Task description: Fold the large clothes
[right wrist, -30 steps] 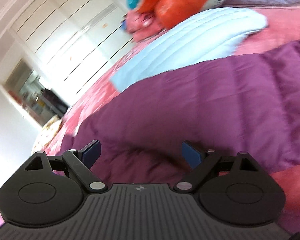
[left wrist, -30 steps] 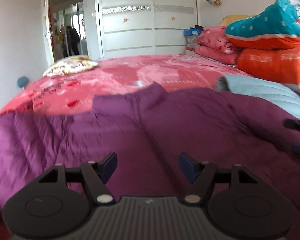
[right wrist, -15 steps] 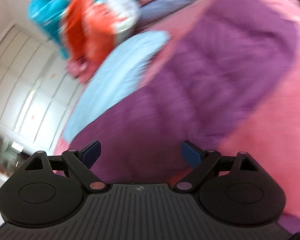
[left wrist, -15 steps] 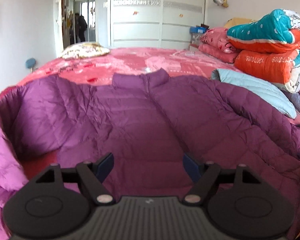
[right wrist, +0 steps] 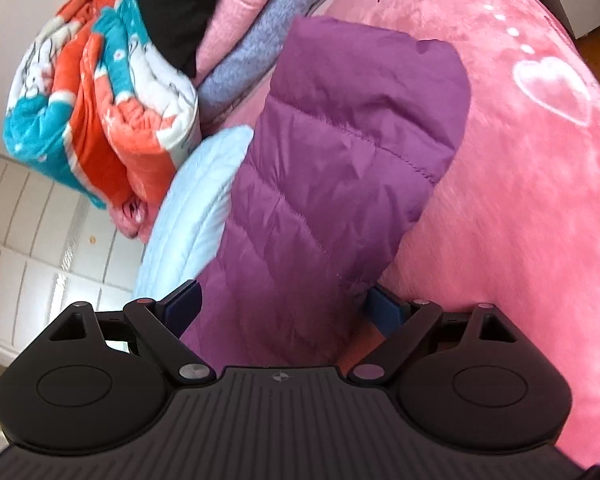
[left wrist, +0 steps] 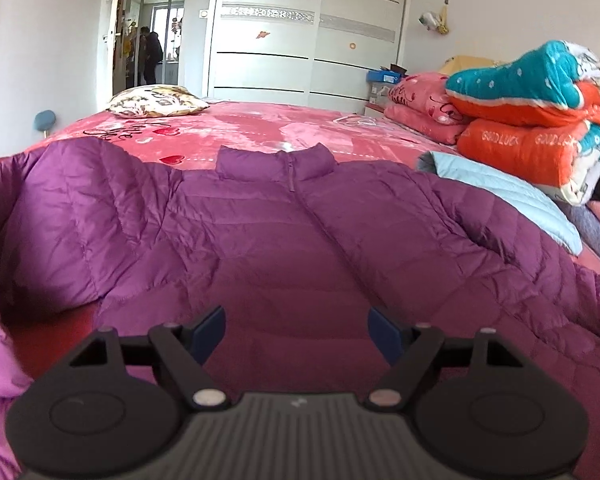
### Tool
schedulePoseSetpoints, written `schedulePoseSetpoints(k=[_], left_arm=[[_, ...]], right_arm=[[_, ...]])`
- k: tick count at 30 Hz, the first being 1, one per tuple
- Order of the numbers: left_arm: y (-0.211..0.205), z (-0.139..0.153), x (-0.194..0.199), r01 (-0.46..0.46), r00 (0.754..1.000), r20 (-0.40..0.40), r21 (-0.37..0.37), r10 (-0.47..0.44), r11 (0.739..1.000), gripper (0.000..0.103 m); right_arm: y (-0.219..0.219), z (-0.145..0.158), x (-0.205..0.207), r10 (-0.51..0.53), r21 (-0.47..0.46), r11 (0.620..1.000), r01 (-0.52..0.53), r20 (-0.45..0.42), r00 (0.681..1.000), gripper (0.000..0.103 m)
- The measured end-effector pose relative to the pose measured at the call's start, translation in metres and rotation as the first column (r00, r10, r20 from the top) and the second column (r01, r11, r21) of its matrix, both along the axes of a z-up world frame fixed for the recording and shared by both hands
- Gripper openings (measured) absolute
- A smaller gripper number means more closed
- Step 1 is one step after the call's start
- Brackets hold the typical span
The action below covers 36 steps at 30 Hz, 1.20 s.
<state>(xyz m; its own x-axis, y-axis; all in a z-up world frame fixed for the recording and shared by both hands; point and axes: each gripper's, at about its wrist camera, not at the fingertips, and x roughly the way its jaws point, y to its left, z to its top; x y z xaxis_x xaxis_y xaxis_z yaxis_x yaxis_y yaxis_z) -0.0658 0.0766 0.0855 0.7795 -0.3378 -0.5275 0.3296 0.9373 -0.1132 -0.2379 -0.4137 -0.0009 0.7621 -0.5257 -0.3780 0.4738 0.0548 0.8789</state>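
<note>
A purple quilted down jacket [left wrist: 300, 240] lies spread front-up on the pink bed cover [left wrist: 240, 128], collar at the far side and zip down the middle. My left gripper [left wrist: 296, 332] hovers over the jacket's near hem. Its jaws are opening and nothing is between them. In the right wrist view the jacket's sleeve [right wrist: 340, 160] stretches away over the pink cover [right wrist: 520, 200] towards its cuff. My right gripper [right wrist: 284, 308] stands open and rolled sideways, with the near part of the sleeve between its wide-apart fingers; the right pad is partly hidden behind the fabric.
Folded orange and teal blankets [left wrist: 532, 120] are stacked at the bed's right side, with a light blue garment [left wrist: 500, 192] against the jacket's right shoulder. A patterned pillow [left wrist: 156, 100] lies at the far left. White wardrobe doors [left wrist: 300, 40] and an open doorway stand behind.
The left view has drawn back, so the whole jacket shows, and its jaws stand a little wider. The right gripper has rolled and travelled out along the sleeve, which now lies between its fingers.
</note>
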Motion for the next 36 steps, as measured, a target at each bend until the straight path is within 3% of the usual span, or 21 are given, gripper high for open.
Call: schedulePoseSetpoints(k=[4,8,14,20,23,25,27,30,33,36], left_arm=[[0.011,-0.004,0.019,-0.006,1.000,-0.001,-0.039,0.006,0.999,0.080],[0.021,-0.010,0.037,-0.008,1.000,-0.005,-0.059,0.007,0.998,0.081],[0.027,-0.025,0.055,0.021,0.999,-0.036,-0.112,-0.025,0.993,0.083],[0.026,-0.038,0.063,0.074,0.995,-0.055,-0.123,-0.082,0.990,0.084],[0.029,-0.043,0.066,0.085,0.993,-0.071,-0.147,-0.096,0.985,0.084],[0.032,-0.045,0.068,0.099,0.991,-0.076,-0.164,-0.113,0.982,0.084],[0.034,-0.046,0.068,0.107,0.990,-0.074,-0.177,-0.122,0.978,0.084],[0.039,-0.048,0.070,0.110,0.989,-0.080,-0.208,-0.128,0.972,0.084],[0.042,-0.049,0.071,0.107,0.987,-0.088,-0.235,-0.131,0.966,0.084],[0.044,-0.048,0.071,0.111,0.987,-0.087,-0.247,-0.136,0.963,0.084]], right_arm=[[-0.011,0.003,0.005,-0.028,-0.037,0.999,0.028,0.009,1.000,0.103],[-0.018,0.009,0.011,0.014,-0.087,0.996,-0.012,0.012,1.000,0.103],[-0.004,0.007,0.014,0.038,-0.054,0.998,-0.039,-0.027,0.999,0.102],[-0.007,0.007,0.027,0.073,-0.097,0.992,-0.077,-0.044,0.996,0.102],[-0.014,0.009,0.036,0.080,-0.126,0.988,-0.088,-0.069,0.994,0.087],[-0.019,0.007,0.041,0.074,-0.129,0.988,-0.084,-0.083,0.994,0.059],[-0.025,0.004,0.045,0.060,-0.121,0.990,-0.073,-0.108,0.992,0.040],[-0.024,0.008,0.046,0.031,-0.135,0.990,-0.048,-0.127,0.991,0.030],[-0.011,0.031,0.054,0.012,-0.247,0.967,-0.064,-0.206,0.979,0.025],[0.010,0.060,0.070,0.008,-0.372,0.921,-0.117,-0.281,0.960,0.023]])
